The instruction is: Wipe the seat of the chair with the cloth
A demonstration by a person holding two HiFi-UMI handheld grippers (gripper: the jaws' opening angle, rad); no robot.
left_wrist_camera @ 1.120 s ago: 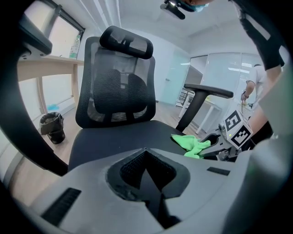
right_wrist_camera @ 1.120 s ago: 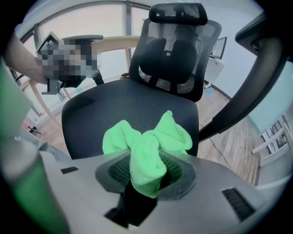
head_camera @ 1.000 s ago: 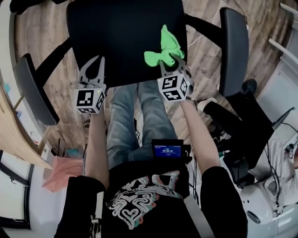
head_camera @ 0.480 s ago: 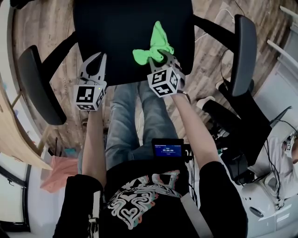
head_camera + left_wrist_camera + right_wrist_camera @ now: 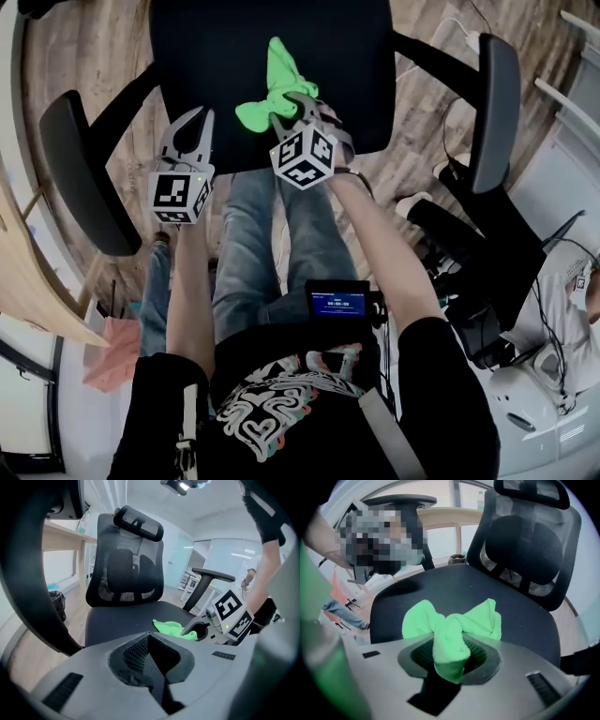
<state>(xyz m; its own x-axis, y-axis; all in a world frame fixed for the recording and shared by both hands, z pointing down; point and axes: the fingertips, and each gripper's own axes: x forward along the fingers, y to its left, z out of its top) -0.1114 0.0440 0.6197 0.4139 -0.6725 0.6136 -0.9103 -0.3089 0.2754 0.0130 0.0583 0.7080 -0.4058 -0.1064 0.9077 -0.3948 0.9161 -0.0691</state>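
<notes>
The black chair seat (image 5: 225,56) fills the top of the head view. A bright green cloth (image 5: 272,84) lies bunched on its front middle, and my right gripper (image 5: 289,108) is shut on it. In the right gripper view the cloth (image 5: 450,625) is pinched in a knot between the jaws, with two lobes spread on the seat (image 5: 454,581). My left gripper (image 5: 192,117) hovers at the seat's front left edge, jaws shut and holding nothing. In the left gripper view its jaws (image 5: 149,637) meet, with the cloth (image 5: 171,627) and the right gripper (image 5: 201,630) to their right.
Black armrests stand on the left (image 5: 80,169) and right (image 5: 495,103) of the seat. The mesh backrest (image 5: 126,569) rises behind it. A wooden desk (image 5: 19,272) runs along the left. My legs in jeans (image 5: 272,244) stand just before the seat's front edge.
My right gripper has slid left across the seat's front with the cloth in it. The left gripper has stayed where it was.
</notes>
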